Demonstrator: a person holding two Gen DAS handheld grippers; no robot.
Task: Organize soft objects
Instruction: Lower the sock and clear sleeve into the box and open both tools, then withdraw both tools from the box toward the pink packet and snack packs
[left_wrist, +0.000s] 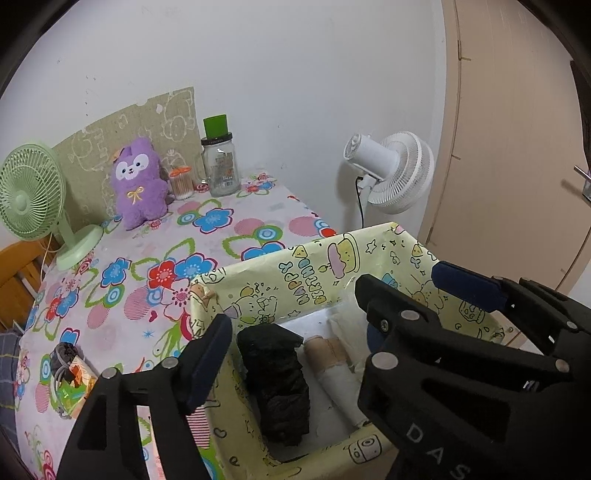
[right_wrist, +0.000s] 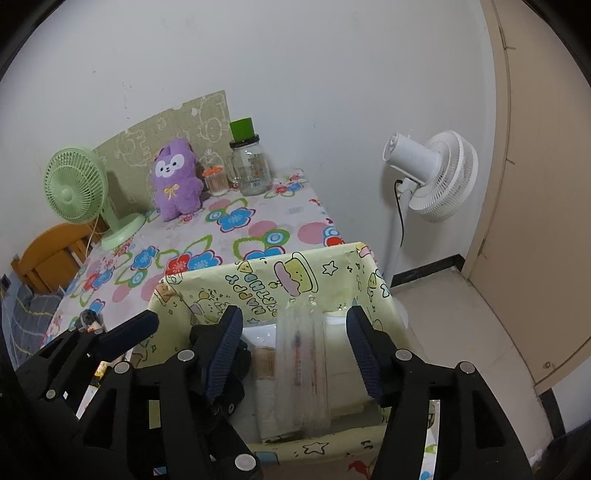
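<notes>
A yellow cartoon-print box (left_wrist: 325, 269) stands at the table's right edge; it also shows in the right wrist view (right_wrist: 258, 280). Inside lie a black rolled cloth (left_wrist: 277, 380), a beige roll (left_wrist: 325, 354) and a white roll (left_wrist: 343, 387). A clear plastic-wrapped bundle (right_wrist: 303, 365) hangs blurred between the spread fingers of my right gripper (right_wrist: 295, 343), over the box. My left gripper (left_wrist: 295, 325) is open over the box, empty. A purple plush toy (left_wrist: 138, 182) sits at the back of the table.
A green desk fan (left_wrist: 29, 195) stands back left. A glass jar with a green cup (left_wrist: 219, 166) and a cotton-swab holder (left_wrist: 181, 182) stand by the wall. A white floor fan (left_wrist: 391, 170) is right of the table. A small dark bundle (left_wrist: 68, 365) lies front left.
</notes>
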